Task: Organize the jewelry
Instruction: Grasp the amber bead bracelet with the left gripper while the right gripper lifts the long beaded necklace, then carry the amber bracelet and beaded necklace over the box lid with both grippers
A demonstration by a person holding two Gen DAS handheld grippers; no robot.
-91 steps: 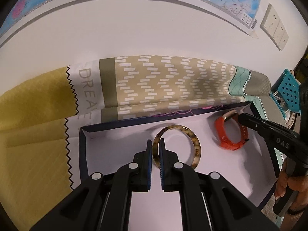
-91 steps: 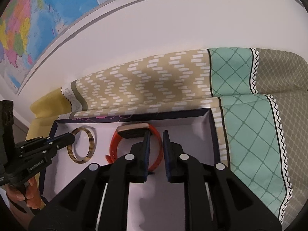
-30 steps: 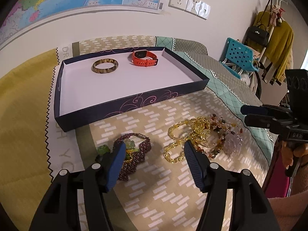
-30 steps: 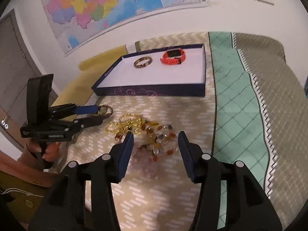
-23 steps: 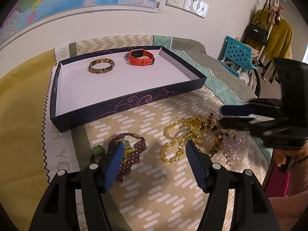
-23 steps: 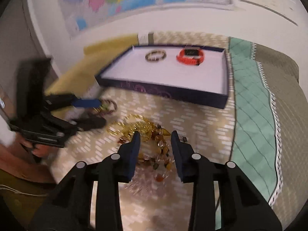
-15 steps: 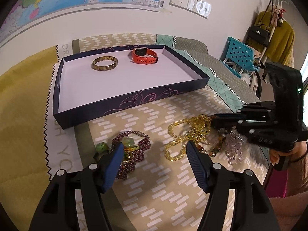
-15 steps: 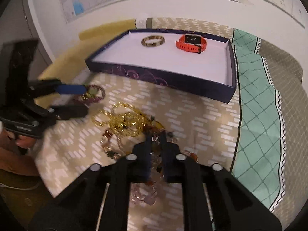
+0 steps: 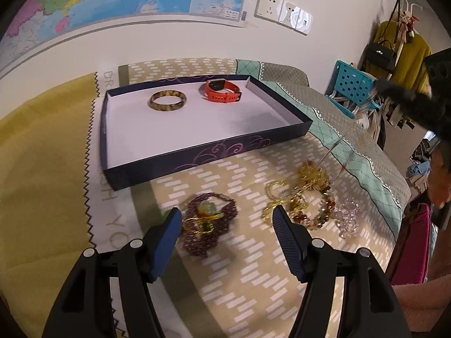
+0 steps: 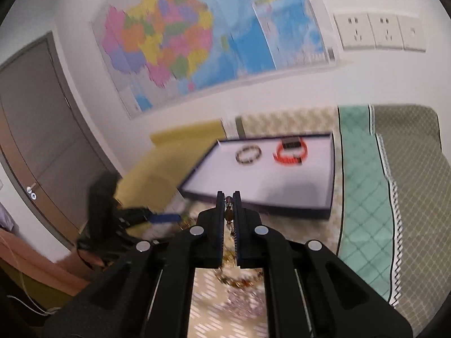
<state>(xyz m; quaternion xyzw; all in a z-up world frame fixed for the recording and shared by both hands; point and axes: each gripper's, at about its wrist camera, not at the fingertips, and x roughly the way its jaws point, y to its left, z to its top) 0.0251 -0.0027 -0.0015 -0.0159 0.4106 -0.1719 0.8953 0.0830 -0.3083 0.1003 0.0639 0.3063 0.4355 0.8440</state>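
Right claw: the right gripper [image 10: 229, 197] is clamped tight on a beaded strand [image 10: 228, 214]; half a second ago it was down in the pile, now the strand hangs below its jaws.
Left claw: the left gripper [image 9: 224, 218] stands wide apart and holds nothing, as it did a second ago; the purple bead bracelet [image 9: 208, 222] lies just ahead of its left finger.
Meaning: judged from this, one piece is leaving the heap for the tray; the rest waits.
Tray: the dark box tray [image 9: 174, 166] sits beyond both claws, holding the amber bangle [image 9: 168, 101] and the orange watch band [image 9: 222, 91].
Tangle: the gold chain and mixed beads [image 9: 304, 197] lie ahead of the left claw's right finger.
Left view only: thin strands rise taut from the tangle toward the blurred right claw [image 9: 406, 104].
Right view only: beads pinched between the pads; which necklace it is cannot be told.
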